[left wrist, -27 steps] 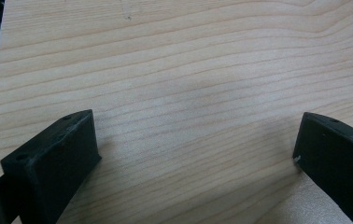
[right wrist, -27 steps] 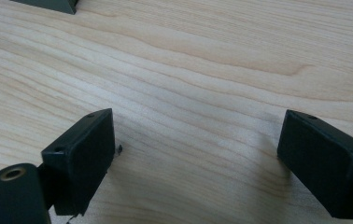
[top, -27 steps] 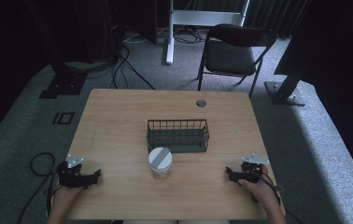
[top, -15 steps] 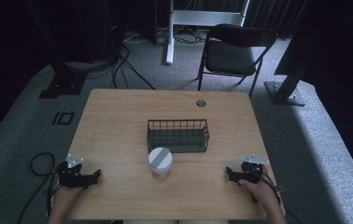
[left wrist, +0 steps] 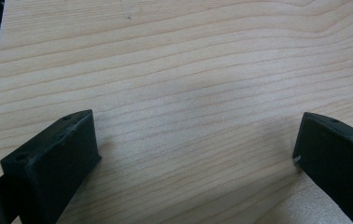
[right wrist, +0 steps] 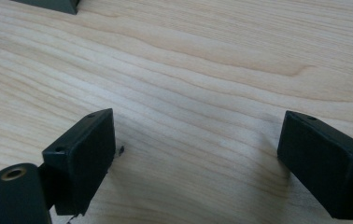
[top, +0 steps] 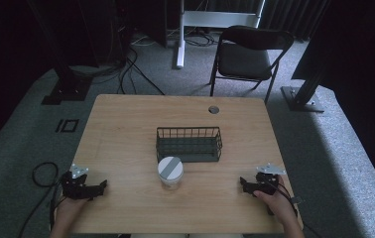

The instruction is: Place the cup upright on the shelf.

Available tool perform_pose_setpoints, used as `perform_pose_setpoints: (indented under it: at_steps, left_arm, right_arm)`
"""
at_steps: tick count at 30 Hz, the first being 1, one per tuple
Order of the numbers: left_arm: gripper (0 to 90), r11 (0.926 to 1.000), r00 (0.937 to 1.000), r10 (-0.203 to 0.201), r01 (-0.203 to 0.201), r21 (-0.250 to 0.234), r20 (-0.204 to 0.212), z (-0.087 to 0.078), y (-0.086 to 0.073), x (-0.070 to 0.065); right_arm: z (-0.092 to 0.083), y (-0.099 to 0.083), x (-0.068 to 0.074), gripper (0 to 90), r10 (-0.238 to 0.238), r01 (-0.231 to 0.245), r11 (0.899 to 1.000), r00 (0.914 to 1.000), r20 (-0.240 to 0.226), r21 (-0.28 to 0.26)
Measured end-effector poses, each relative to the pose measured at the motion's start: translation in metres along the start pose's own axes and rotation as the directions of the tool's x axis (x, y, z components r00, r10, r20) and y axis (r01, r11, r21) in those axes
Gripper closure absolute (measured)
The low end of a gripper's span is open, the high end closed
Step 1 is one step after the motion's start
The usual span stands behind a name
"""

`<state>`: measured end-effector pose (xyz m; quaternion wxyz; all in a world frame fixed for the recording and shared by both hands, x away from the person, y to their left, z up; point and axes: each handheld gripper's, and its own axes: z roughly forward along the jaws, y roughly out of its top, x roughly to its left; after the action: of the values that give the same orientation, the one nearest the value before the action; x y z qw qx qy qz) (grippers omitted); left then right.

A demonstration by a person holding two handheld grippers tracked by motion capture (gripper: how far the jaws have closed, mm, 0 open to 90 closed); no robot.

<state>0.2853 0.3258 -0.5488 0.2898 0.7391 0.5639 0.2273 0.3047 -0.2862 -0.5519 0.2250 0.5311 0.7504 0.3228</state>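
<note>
A white jar with a grey-striped lid stands on the wooden table, just in front of a dark wire basket. My left gripper rests low at the table's front left, held by a hand, and points right toward the jar. Its jaws stand wide apart over bare wood, with nothing between them. My right gripper rests at the front right and points left. It is open too, with only wood grain between its jaws. A dark corner of the basket shows at the top left of the right gripper view.
A round cable hole sits near the table's far edge. A black folding chair stands behind the table, with stand bases and cables on the grey floor around it. A cable loop lies left of the table.
</note>
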Motion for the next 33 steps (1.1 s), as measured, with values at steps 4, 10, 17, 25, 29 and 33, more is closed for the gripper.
perform_pose_setpoints:
  at_steps: [4,10,17,25,29,33]
  left_arm:
    - [0.1,1.0000,1.0000,0.000,0.000,0.000,0.000,0.000,0.000,0.000]
    - [0.1,1.0000,1.0000,0.000,0.000,0.000,0.000,0.000,0.000,0.000]
    - [0.1,1.0000,1.0000,0.000,0.000,0.000,0.000,0.000,0.000,0.000]
    - [0.1,1.0000,1.0000,0.000,0.000,0.001,0.000,0.000,0.000,0.000]
    - [0.1,1.0000,1.0000,0.000,0.000,0.001,0.000,0.000,0.000,0.000]
    - [0.1,1.0000,1.0000,0.000,0.000,0.001,0.000,0.000,0.000,0.000]
  right_arm:
    - [-0.001,0.001,0.003,11.2,-0.027,0.027,1.000,0.9996,0.001,0.003]
    - [0.000,0.003,0.006,11.2,-0.029,0.029,1.000,0.9995,-0.010,0.003]
    - [0.000,0.007,0.013,11.3,-0.045,0.045,0.999,0.9987,-0.024,-0.015]
    - [0.000,0.013,0.020,11.3,-0.060,0.059,0.998,0.9971,-0.046,-0.031]
    - [0.001,0.015,0.025,11.3,-0.064,0.062,0.997,0.9958,-0.065,-0.035]
    - [0.001,0.018,0.030,11.3,-0.074,0.071,0.997,0.9943,-0.077,-0.045]
